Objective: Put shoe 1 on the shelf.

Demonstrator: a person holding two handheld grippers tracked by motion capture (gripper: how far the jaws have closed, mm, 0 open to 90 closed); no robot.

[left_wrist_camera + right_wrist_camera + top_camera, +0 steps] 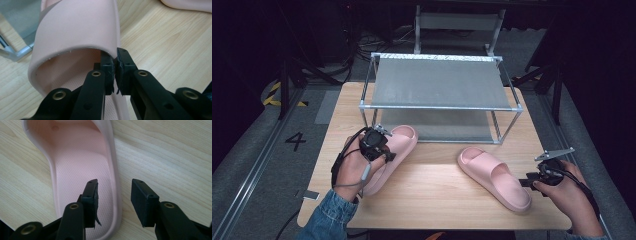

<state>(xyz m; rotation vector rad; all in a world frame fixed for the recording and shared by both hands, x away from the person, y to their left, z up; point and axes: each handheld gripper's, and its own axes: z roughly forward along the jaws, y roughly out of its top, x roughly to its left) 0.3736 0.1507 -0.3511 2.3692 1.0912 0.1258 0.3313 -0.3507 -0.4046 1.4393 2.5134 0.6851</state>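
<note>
Two pink slippers are handled at a wooden desk before a metal rack.

Toward the desk's left edge, the left slipper [392, 150] is gripped by the left gripper [115, 65], whose jaws are clamped on the strap's edge. Behind, at the far edge, the metal rack [439, 82] is seen. Near the right edge, the right slipper [497, 176] lies flat; the right gripper [113, 195] is spread, one jaw over the insole, one outside the rim.
</note>
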